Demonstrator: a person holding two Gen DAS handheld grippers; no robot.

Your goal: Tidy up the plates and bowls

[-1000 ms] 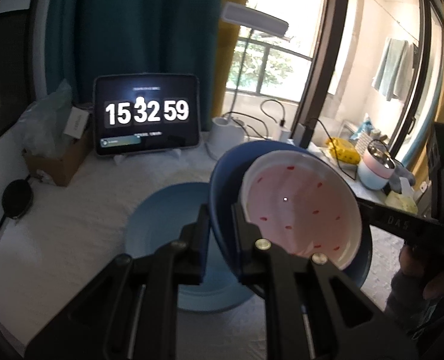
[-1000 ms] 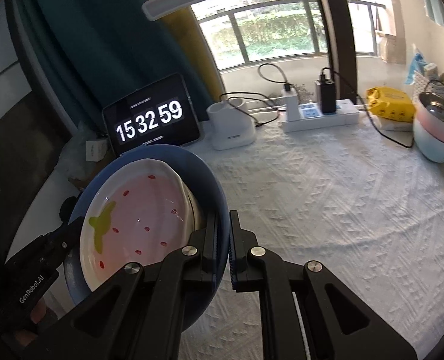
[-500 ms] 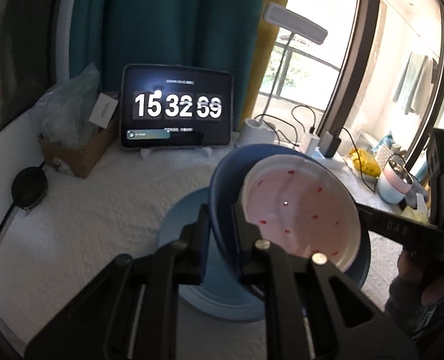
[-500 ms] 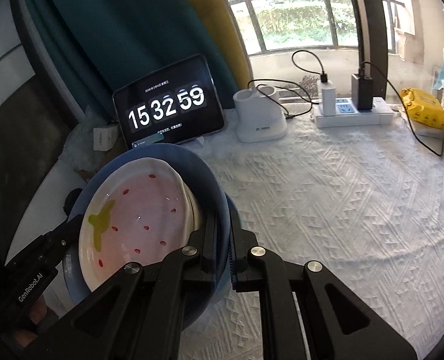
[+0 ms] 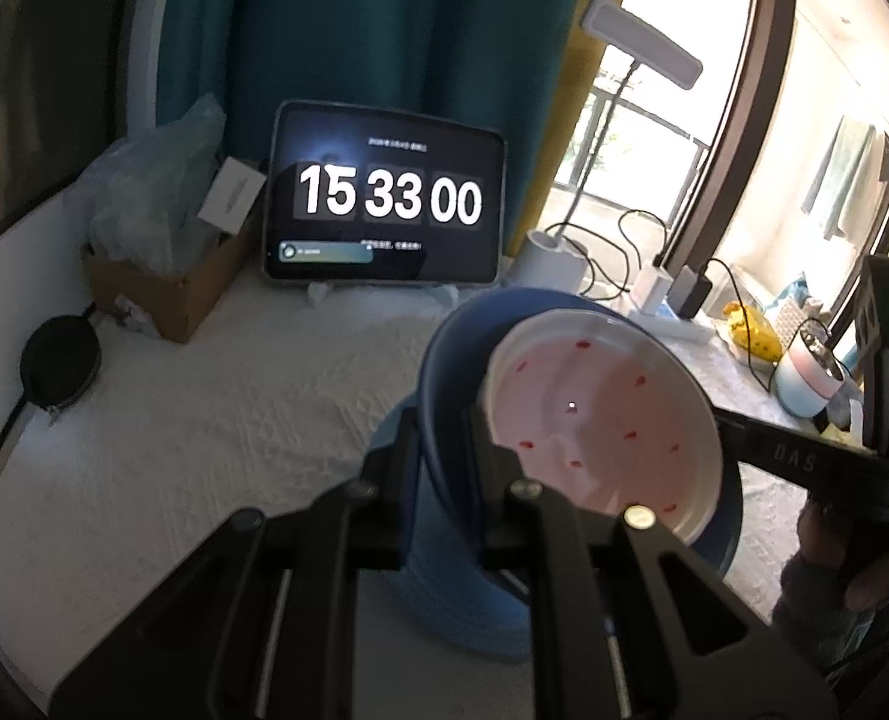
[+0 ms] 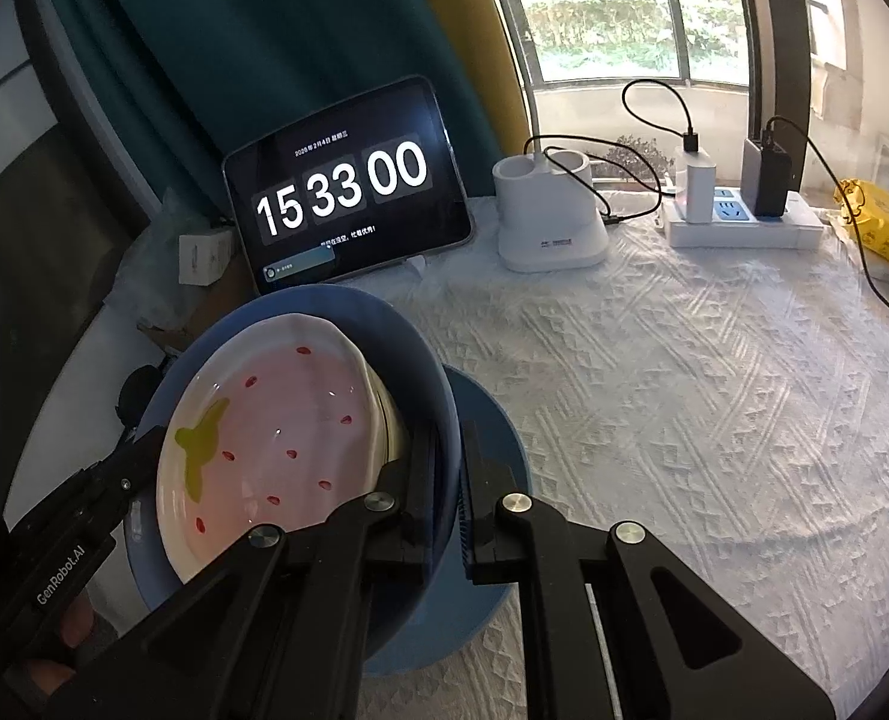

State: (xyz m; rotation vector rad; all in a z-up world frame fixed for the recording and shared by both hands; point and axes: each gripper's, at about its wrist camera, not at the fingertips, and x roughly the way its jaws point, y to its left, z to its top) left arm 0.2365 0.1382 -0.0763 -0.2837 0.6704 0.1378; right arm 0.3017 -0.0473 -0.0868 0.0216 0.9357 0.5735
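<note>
Tool in left hand (image 5: 444, 438) is clamped tight on the near-left rim of a deep blue round ceramic bowl (image 5: 450, 360), one finger inside, one outside. Tool in right hand (image 6: 449, 468) is pinched just as tight on the opposite rim of the same bowl, w/ its inner finger next to the white shallow dish w/ pink centre, red seed marks & a green leaf shape (image 6: 270, 438) that sits inside the bowl. So both tools carry bowl + dish together, tilted, dish leaning toward the right-hand side of the bowl.

Under the bowl lies a pale blue flat round plate (image 6: 498, 420) on the white textured cloth covering the surface (image 6: 714, 390), toward the surface's left side. Bowl hangs over the plate; can't tell if touching.

At the back edge: black tablet showing a clock, 15 33 00 (image 6: 345, 186), a white two-well holder (image 6: 549, 222), a white power strip w/ chargers (image 6: 744, 222). Brown cardboard box w/ clear plastic bag (image 5: 162, 276) at back-left corner.

Vs 1 s ago: clock read 15 32 59, now 15 33 00. Bowl + dish have come over the plate; before, most of the plate showed to the left of the bowl in the left wrist view, now mostly covered. Tablet looks bigger & closer in both views. Grip unchanged on both sides, both tools shut the same as before.
</note>
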